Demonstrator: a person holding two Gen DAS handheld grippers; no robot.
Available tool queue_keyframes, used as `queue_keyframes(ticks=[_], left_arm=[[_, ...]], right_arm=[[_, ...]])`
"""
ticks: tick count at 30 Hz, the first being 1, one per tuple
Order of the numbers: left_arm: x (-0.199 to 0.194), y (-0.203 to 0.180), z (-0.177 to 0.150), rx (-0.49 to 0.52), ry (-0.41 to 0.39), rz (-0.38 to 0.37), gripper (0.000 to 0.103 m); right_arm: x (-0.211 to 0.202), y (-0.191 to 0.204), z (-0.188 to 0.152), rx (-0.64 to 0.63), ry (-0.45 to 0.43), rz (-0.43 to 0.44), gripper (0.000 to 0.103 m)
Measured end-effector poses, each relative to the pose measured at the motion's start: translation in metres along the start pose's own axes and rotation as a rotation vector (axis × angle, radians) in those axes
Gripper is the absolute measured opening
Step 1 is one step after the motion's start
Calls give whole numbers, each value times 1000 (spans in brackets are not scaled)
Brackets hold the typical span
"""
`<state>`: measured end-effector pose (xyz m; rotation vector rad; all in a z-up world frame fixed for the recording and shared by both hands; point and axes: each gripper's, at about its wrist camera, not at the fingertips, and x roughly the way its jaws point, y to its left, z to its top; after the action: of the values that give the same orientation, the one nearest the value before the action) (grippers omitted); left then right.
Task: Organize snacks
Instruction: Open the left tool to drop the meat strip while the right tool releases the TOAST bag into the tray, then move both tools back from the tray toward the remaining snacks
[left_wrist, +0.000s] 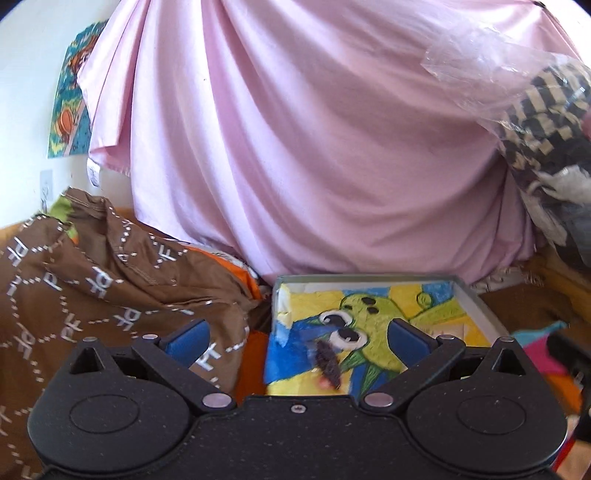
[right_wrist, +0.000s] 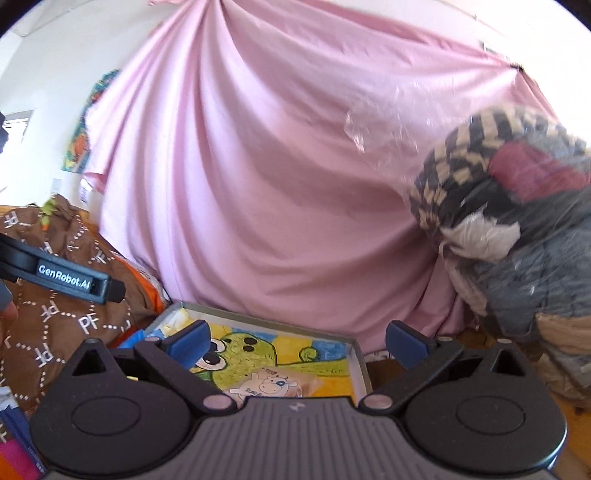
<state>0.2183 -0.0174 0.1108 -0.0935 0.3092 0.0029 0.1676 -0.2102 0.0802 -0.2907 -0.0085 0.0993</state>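
Note:
A shallow grey tray (left_wrist: 369, 277) lined with a painted green cartoon animal on yellow and blue sits low in both views. In the left wrist view a small dark oblong piece (left_wrist: 328, 363) lies on the lining. My left gripper (left_wrist: 299, 341) hovers open above it, and nothing sits between the blue pads (left_wrist: 188, 339). The right wrist view shows a pale snack packet with a cartoon cow (right_wrist: 273, 384) lying in the tray (right_wrist: 360, 363). My right gripper (right_wrist: 300, 343) is open just above that packet, empty. The left gripper's black housing (right_wrist: 66, 277) pokes in from the left.
A pink sheet (left_wrist: 303, 147) hangs behind the tray. Crumpled brown cloth with white letters (left_wrist: 92, 288) lies to the left. A clear plastic bag stuffed with clothes (right_wrist: 509, 206) bulges at the right. A colourful poster (left_wrist: 70, 110) is on the white wall.

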Motion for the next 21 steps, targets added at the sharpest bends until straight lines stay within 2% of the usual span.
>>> queue_keyframes(ticks=[6,14,21], left_arm=[[-23,21,-19,42,67,1,102],[-40,42,-46,67,175,3,102],[-48,41,-68,108,246,-28,102]], right_arm=[[-23,5,-1,-35,-7,53,103],[-42,18,-13,-47,52,121,103],[-55,33,-34,-116,126,190,103]])
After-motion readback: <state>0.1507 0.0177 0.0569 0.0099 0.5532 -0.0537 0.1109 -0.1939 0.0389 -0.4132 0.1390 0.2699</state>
